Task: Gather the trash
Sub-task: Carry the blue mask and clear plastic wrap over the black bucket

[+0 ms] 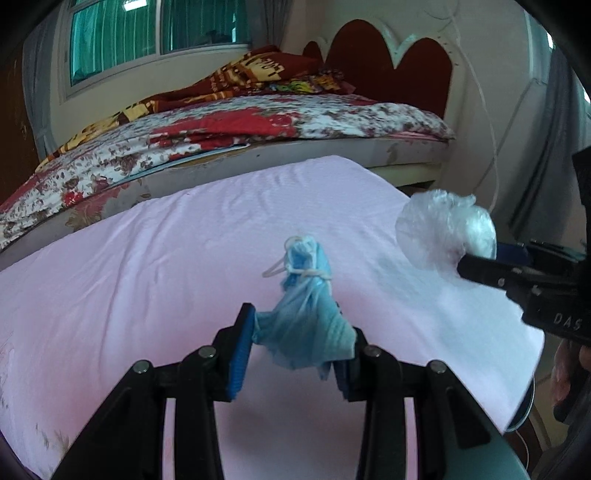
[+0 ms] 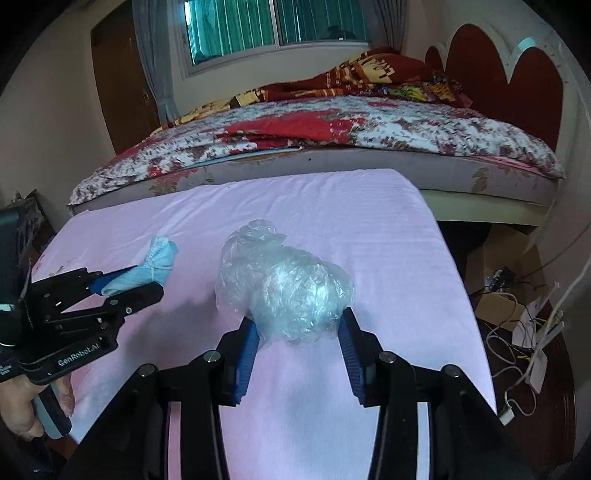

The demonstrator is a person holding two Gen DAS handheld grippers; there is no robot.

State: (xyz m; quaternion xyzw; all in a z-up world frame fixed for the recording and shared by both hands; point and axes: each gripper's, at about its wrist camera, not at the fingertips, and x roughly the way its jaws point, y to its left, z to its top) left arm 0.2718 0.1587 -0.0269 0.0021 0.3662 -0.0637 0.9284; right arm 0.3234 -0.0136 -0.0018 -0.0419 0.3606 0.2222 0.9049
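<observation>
My left gripper [image 1: 301,347] is shut on a crumpled blue face mask [image 1: 306,317] tied with its white ear loops, held above the pink sheet [image 1: 147,295]. It also shows in the right wrist view [image 2: 129,282] at the left, with the mask [image 2: 155,262] sticking out. My right gripper [image 2: 297,341] is shut on a crumpled clear plastic bag [image 2: 284,288] and holds it above the pink sheet [image 2: 388,258]. In the left wrist view the bag [image 1: 443,229] and the right gripper [image 1: 476,271] are at the right.
A bed with a floral quilt [image 2: 369,129] and red blankets stands behind the pink-covered surface, with a red heart-shaped headboard [image 2: 509,62]. Cables and a box [image 2: 517,314] lie on the floor at right. A window [image 2: 273,26] is at the back.
</observation>
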